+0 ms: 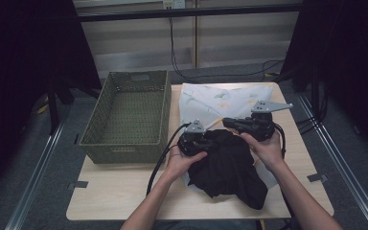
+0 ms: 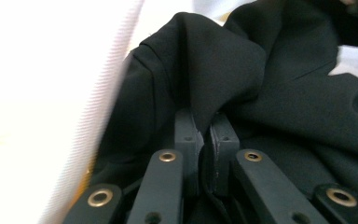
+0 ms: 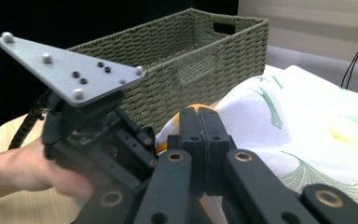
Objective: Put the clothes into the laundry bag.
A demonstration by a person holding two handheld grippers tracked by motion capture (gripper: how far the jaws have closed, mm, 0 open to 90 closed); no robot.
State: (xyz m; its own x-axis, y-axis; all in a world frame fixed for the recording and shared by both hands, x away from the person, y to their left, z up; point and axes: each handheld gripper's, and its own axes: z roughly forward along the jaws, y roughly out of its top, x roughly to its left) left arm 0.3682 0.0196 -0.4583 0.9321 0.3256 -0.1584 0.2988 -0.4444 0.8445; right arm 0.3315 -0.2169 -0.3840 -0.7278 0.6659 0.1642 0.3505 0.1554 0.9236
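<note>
Left claw (image 2: 204, 140) pinched on black cloth (image 2: 279, 98), hand (image 1: 182, 162) low behind.

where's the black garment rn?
High view: black garment lies bunched at the table's front right, on the leaf-print cloth, right of the wicker basket, pinched by the left gripper.

Looks like a recording lab or test studio, not a home; black curtains (image 1: 24, 72) hanging at nine and three o'clock; a metal frame bar (image 1: 187, 12) crossing at twelve o'clock with loose cables (image 1: 172, 43) trailing down a plain panelled wall (image 1: 239, 40); metal floor rails (image 1: 38, 167) running along both sides of a small light wooden table (image 1: 120, 191); grey floor underneath.
</note>
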